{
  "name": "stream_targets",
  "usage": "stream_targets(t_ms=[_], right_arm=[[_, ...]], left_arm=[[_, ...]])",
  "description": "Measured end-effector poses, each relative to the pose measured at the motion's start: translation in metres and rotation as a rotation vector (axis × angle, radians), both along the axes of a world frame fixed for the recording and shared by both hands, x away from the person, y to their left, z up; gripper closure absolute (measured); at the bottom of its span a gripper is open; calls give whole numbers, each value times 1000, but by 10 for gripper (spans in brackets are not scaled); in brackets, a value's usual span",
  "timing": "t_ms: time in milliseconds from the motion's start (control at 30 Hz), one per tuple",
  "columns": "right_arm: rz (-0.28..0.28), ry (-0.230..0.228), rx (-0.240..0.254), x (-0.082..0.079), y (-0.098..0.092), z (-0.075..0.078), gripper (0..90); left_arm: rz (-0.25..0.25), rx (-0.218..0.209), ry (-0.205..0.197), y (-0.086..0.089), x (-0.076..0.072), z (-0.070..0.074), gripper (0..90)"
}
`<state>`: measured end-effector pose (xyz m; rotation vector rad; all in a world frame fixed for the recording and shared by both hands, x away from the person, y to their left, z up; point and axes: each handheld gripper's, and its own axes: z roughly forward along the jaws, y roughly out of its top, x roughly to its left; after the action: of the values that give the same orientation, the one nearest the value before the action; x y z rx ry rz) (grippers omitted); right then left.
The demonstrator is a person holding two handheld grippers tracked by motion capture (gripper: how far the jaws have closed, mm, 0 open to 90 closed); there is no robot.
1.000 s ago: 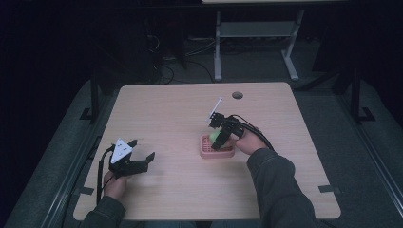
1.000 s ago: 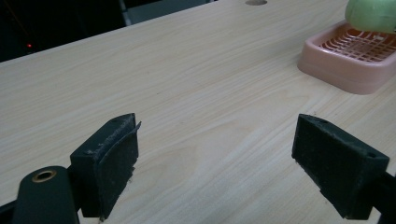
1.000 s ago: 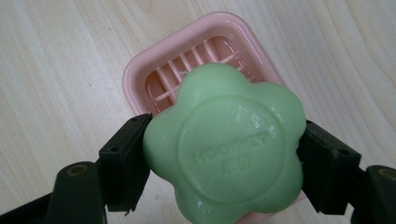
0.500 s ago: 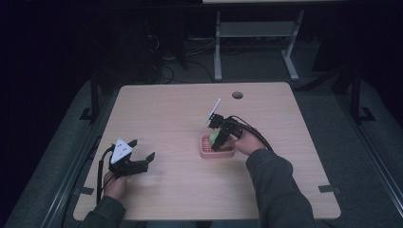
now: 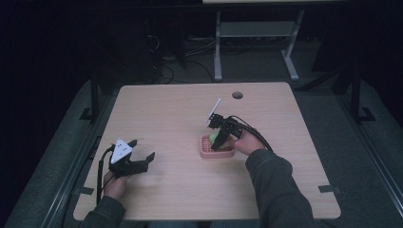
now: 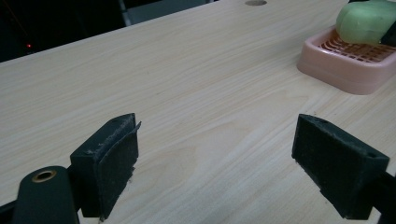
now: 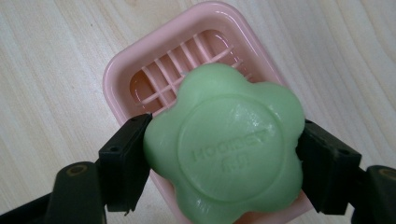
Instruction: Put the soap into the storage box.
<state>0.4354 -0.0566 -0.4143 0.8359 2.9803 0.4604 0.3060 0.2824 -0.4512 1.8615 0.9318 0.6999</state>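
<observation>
The left gripper [image 5: 138, 159] is resting near the table's [image 5: 166, 109] front edge, jaws spread wide — nothing between them. Farther out, the right gripper [image 7: 224, 158] is clamping a green soap [image 7: 224, 149] just above the pink dish [image 7: 140, 70] — mid-table.

Bare table [image 5: 180, 109] all round, pink soap dish [image 5: 215, 151] the sole obstacle.
</observation>
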Motion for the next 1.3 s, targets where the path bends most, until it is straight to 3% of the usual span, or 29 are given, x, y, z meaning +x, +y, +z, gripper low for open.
stream_targets(t_ms=[533, 1300], right_arm=[[5, 4, -14, 0, 2, -3, 255], [-16, -5, 46, -1, -10, 8, 251]], left_arm=[[4, -6, 0, 0, 0, 0, 143], [4, -1, 8, 0, 1, -1, 143]])
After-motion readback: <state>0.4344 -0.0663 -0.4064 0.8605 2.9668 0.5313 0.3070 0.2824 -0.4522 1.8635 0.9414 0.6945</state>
